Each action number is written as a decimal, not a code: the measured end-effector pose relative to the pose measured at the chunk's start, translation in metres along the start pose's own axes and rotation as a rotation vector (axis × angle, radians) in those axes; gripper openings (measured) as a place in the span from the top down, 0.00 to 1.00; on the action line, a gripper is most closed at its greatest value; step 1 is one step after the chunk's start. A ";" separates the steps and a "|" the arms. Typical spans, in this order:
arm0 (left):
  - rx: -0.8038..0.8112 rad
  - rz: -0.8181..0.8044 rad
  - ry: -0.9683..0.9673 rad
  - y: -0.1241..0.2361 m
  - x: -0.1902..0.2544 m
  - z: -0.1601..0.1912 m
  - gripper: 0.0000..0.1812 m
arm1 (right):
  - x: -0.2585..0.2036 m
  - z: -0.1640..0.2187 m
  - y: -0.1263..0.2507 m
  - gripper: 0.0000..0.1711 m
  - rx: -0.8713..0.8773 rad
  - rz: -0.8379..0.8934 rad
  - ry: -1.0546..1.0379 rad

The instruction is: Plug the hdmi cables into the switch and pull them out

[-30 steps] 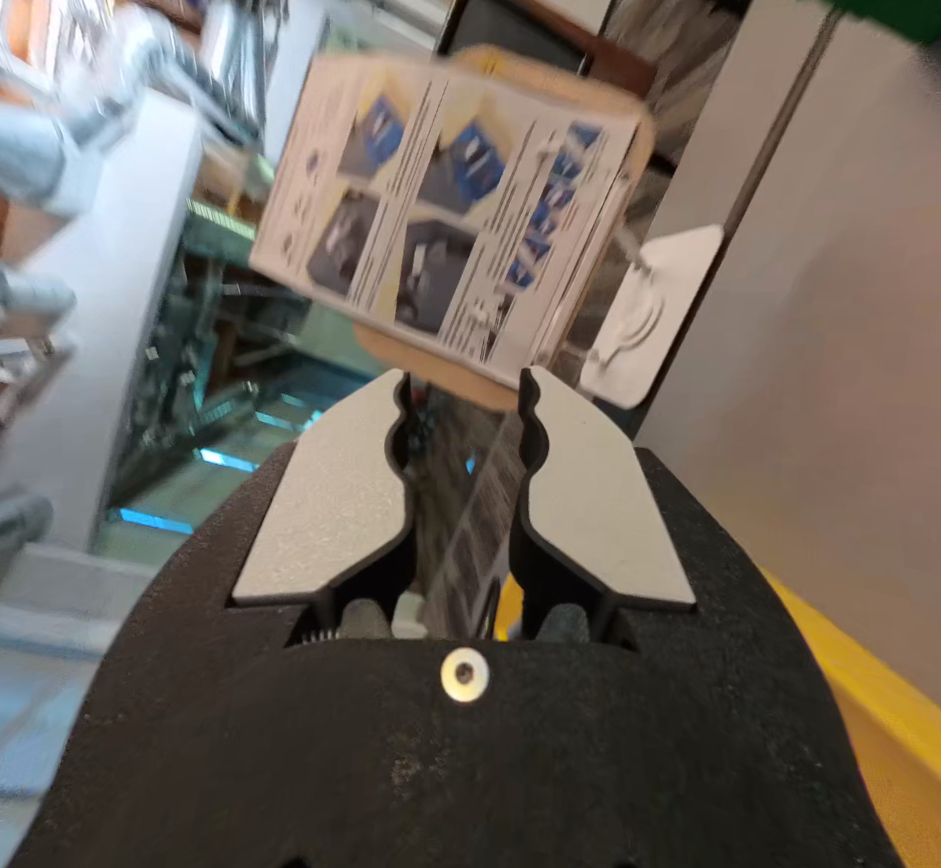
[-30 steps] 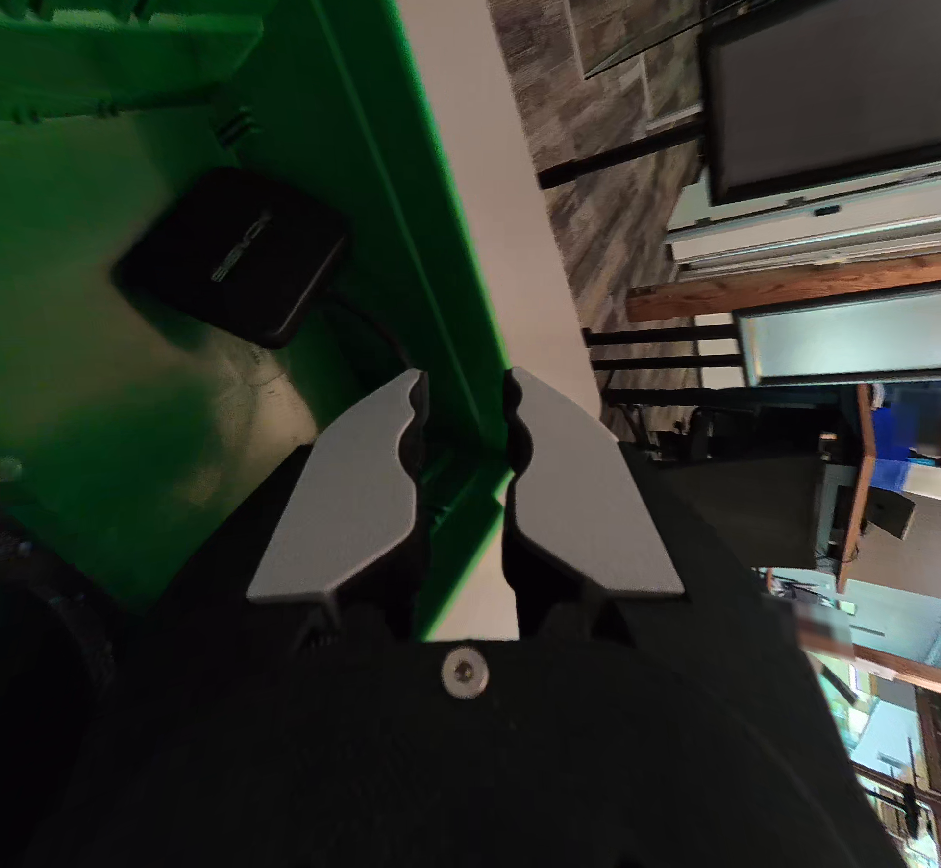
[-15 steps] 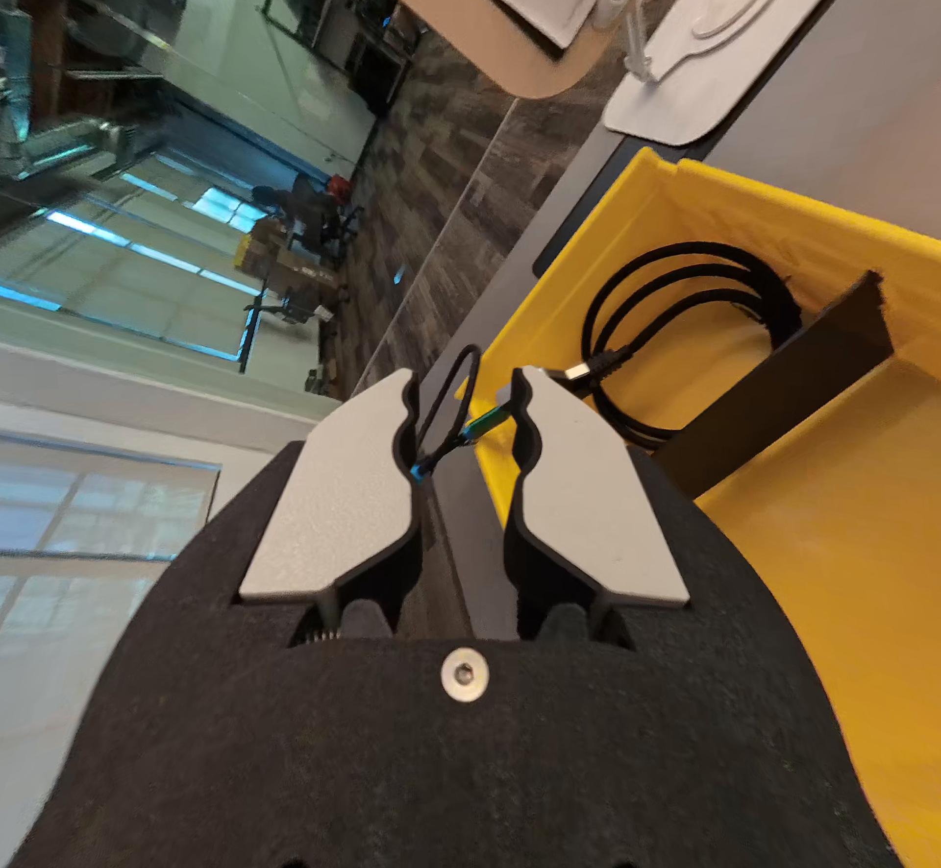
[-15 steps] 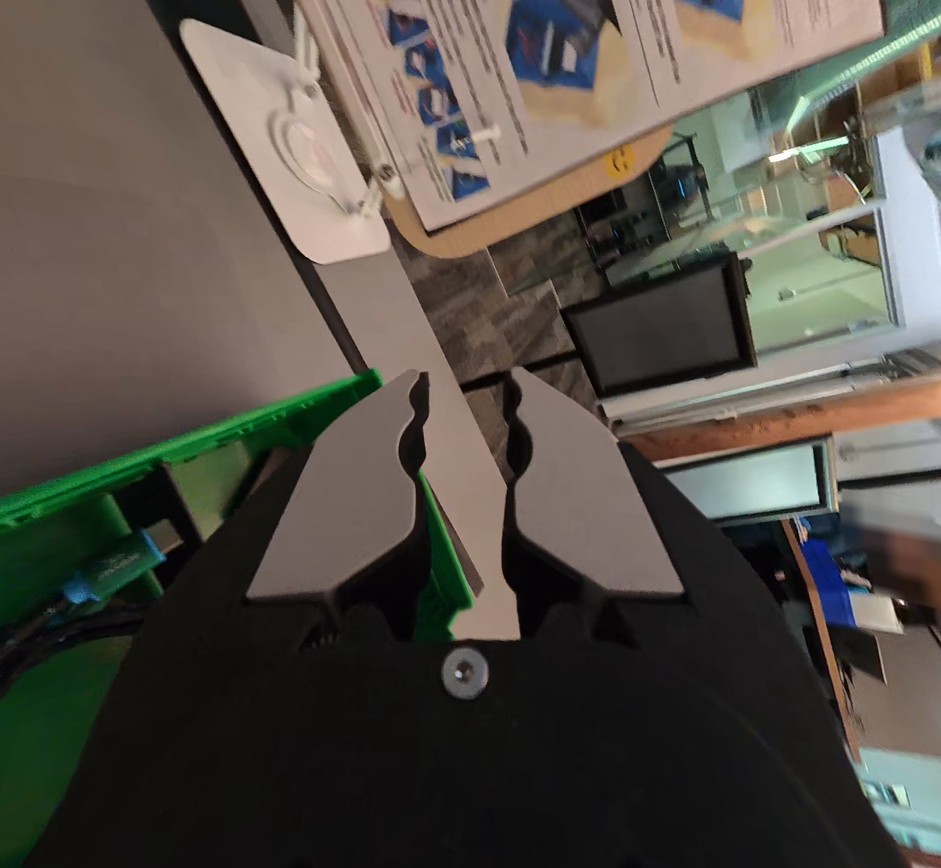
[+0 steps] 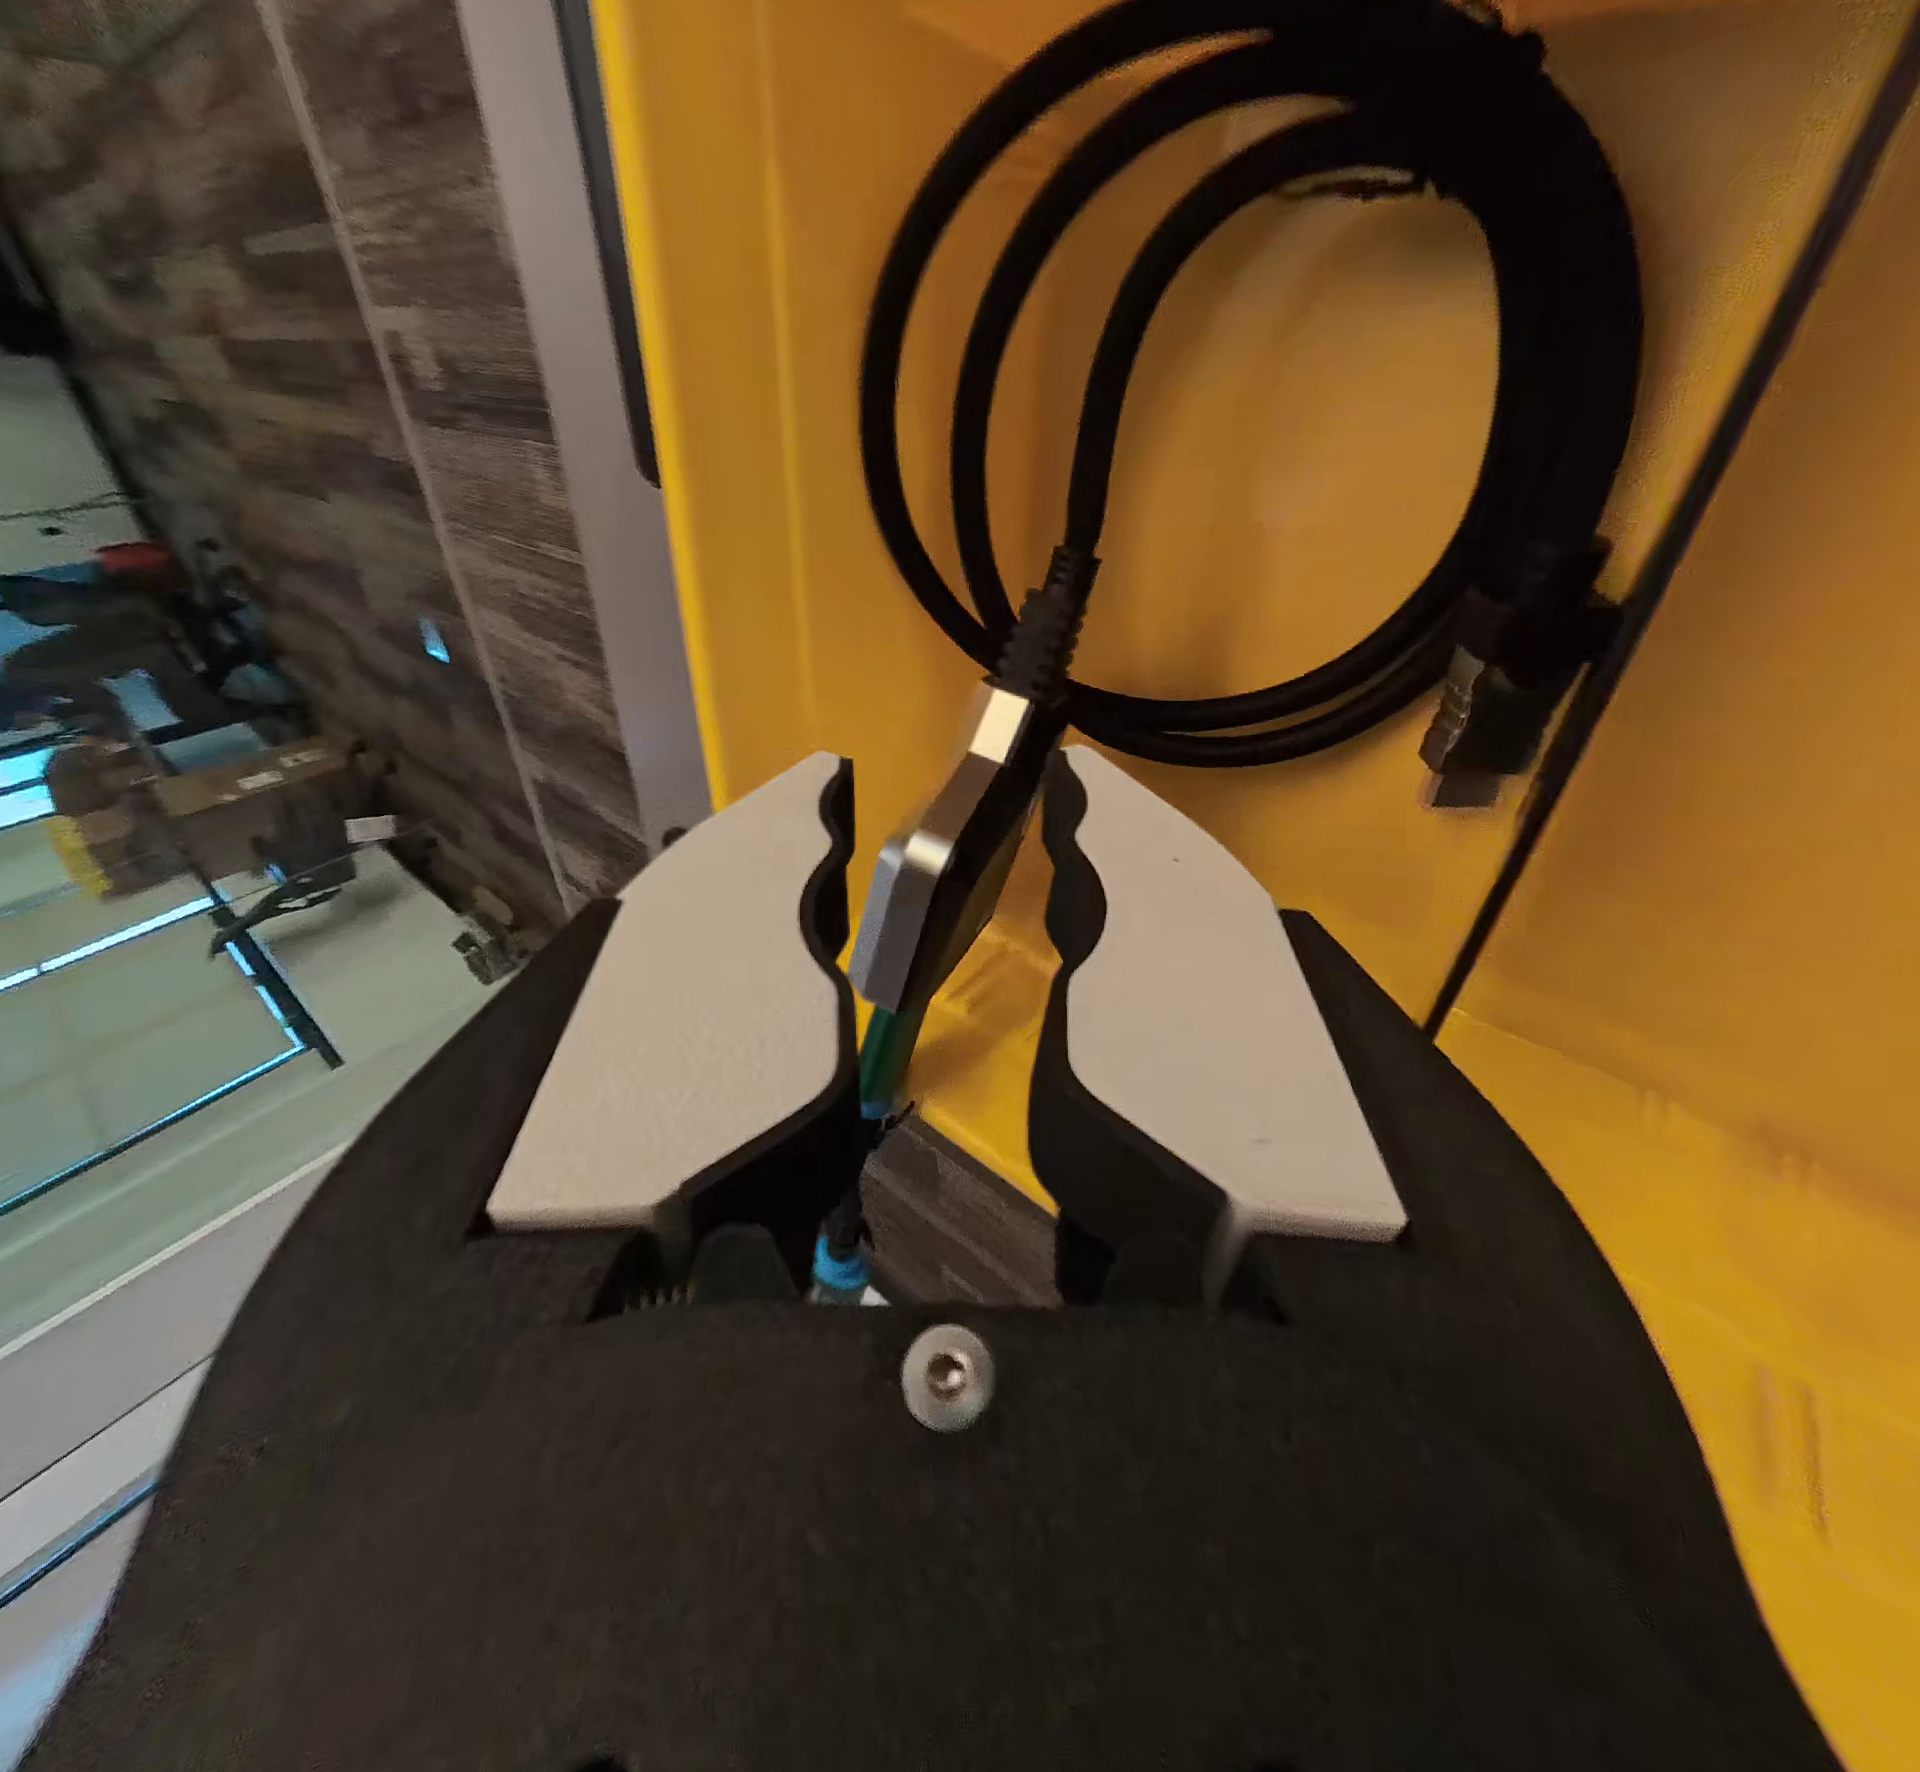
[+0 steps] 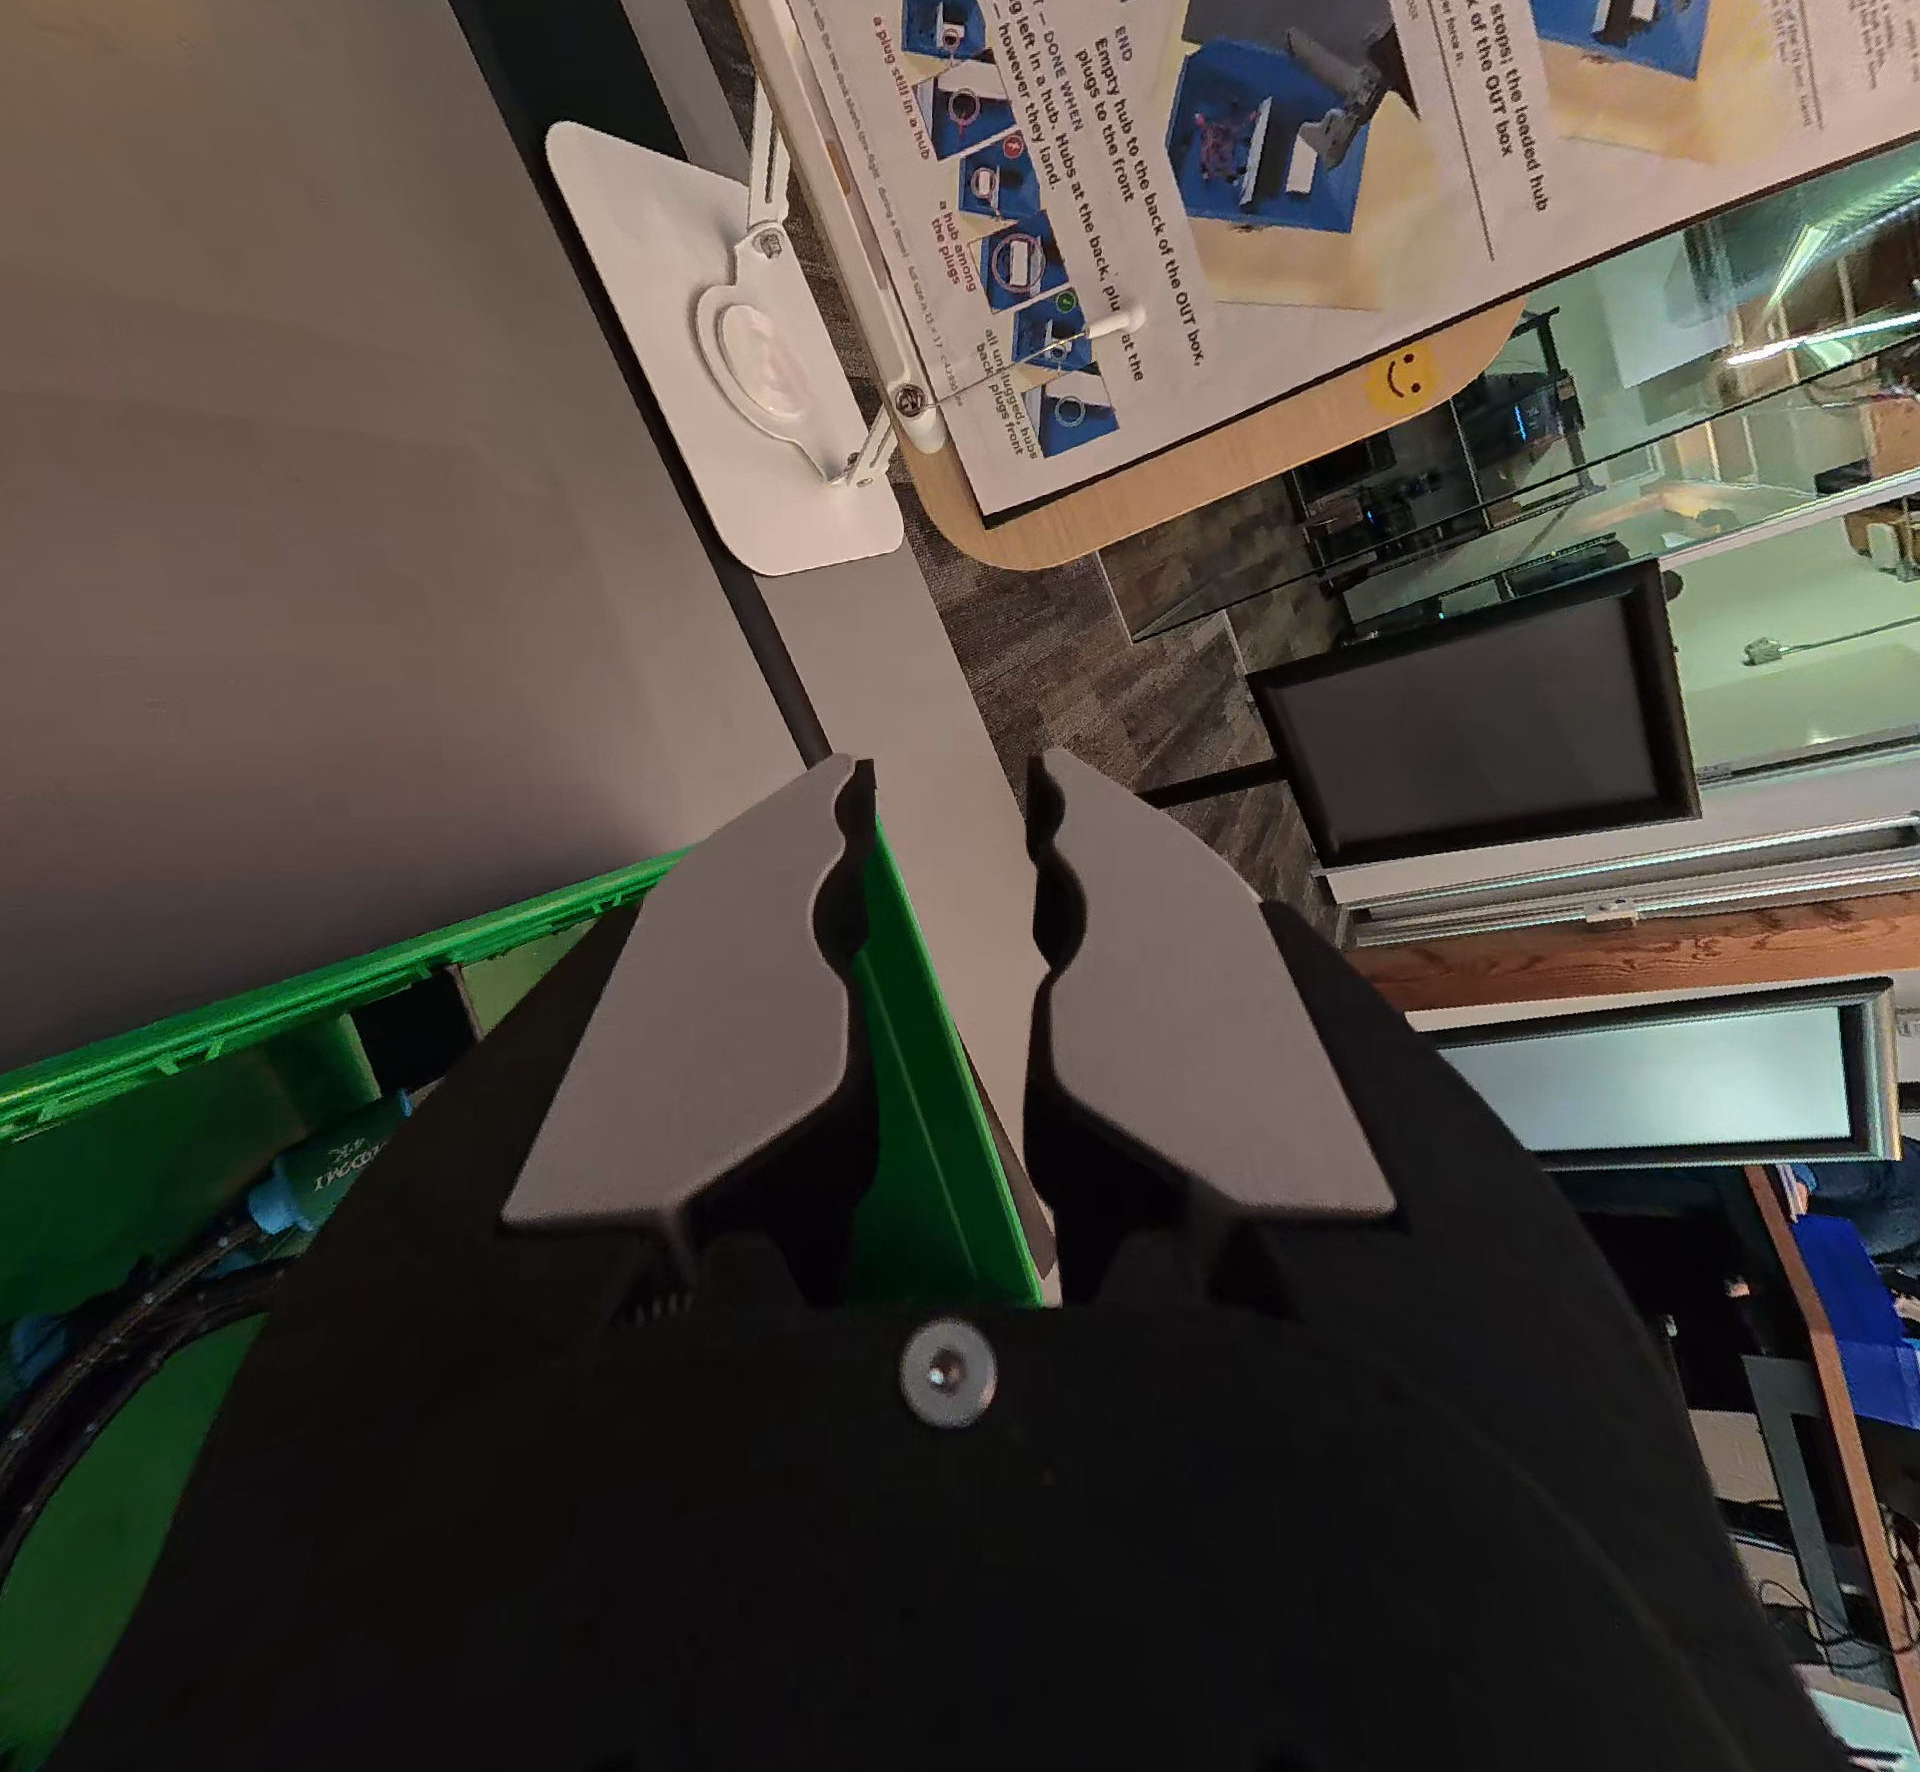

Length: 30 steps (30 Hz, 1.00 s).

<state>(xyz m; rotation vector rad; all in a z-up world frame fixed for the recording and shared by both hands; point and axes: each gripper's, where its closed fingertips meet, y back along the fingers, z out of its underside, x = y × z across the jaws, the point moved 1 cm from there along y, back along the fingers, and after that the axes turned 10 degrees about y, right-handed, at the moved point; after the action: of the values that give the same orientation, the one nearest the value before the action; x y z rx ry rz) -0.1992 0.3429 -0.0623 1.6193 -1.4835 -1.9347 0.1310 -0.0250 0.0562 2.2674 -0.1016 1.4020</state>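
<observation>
Both pairs of jaws stand apart, and neither pair presses on anything. Between the fingers of the left gripper (image 5: 945, 766) I see a small flat switch (image 5: 940, 875), grey on its edge and dark on its face, tilted, with its far end pointing away from the jaws. It sits in the gap, closer to the left finger, but I cannot tell if it touches either finger. A green plug (image 5: 885, 1047) goes into its near end, deep between the jaws, and a bit of blue cable collar (image 5: 840, 1249) shows near the root of the fingers. From the far end of the switch a black cable (image 5: 1247, 351) runs out and makes a coil of several loops beyond the fingertips, inside a yellow bin (image 5: 1714, 891). A second dark plug (image 5: 1475, 714) lies at the right side of the coil, against a thin black divider (image 5: 1662, 579).

The right gripper (image 6: 951, 772) holds nothing; its spread jaws point over the rim of a green bin (image 6: 312, 1005). To the left of these jaws, low in this bin, lies a green plug with a blue collar (image 6: 332, 1166) and some black cable (image 6: 125, 1327). Beyond the fingertips there is a grey table top (image 6: 312, 475), a white stand (image 6: 717, 361) and a board with printed sheets (image 6: 1247, 112) leaning on it.
</observation>
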 end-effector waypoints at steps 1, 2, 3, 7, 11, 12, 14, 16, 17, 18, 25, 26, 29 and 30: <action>-0.028 0.012 -0.017 -0.004 0.000 0.004 0.81 | -0.001 0.001 -0.001 0.84 -0.002 -0.003 0.000; -0.066 0.012 -0.047 -0.009 -0.002 0.010 0.81 | -0.002 0.002 -0.003 0.83 -0.007 -0.006 0.004; -0.112 0.008 -0.079 -0.014 -0.004 0.016 0.81 | -0.004 0.003 -0.005 0.83 -0.015 -0.013 0.009; -0.277 0.022 -0.143 -0.030 -0.007 0.038 0.80 | -0.014 0.009 -0.016 0.83 -0.057 -0.054 0.038; -0.334 0.060 -0.053 -0.033 -0.006 0.041 0.85 | -0.020 0.009 -0.021 0.83 -0.056 -0.080 0.042; -0.343 0.062 -0.032 -0.032 -0.007 0.040 0.86 | -0.021 0.008 -0.021 0.83 -0.052 -0.082 0.042; -0.352 0.023 -0.032 -0.024 -0.011 0.040 0.87 | -0.021 0.006 -0.021 0.83 -0.040 -0.085 0.040; -0.365 -0.036 -0.035 -0.011 -0.017 0.040 0.87 | -0.021 0.002 -0.020 0.83 -0.025 -0.083 0.038; -0.369 -0.069 -0.030 0.000 -0.021 0.039 0.87 | -0.020 0.000 -0.020 0.83 -0.013 -0.080 0.035; -0.362 -0.105 -0.026 0.012 -0.026 0.036 0.88 | -0.020 -0.004 -0.019 0.83 0.001 -0.077 0.032; -0.200 -0.455 -0.060 0.128 -0.066 -0.001 0.87 | -0.006 -0.046 -0.008 0.84 0.178 -0.033 -0.107; -0.162 -0.511 -0.072 0.146 -0.070 -0.009 0.87 | -0.005 -0.053 -0.006 0.84 0.216 -0.043 -0.142; 0.001 -0.622 -0.074 0.200 -0.079 -0.038 0.87 | -0.008 -0.070 -0.003 0.84 0.291 -0.081 -0.195; 0.065 -0.651 -0.065 0.217 -0.080 -0.050 0.87 | -0.009 -0.073 -0.003 0.84 0.299 -0.086 -0.199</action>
<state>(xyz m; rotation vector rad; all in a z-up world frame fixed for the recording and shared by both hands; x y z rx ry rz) -0.2177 0.2697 0.1619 2.2996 -1.1271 -2.2771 0.0671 0.0066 0.0743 2.6186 0.1500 1.2111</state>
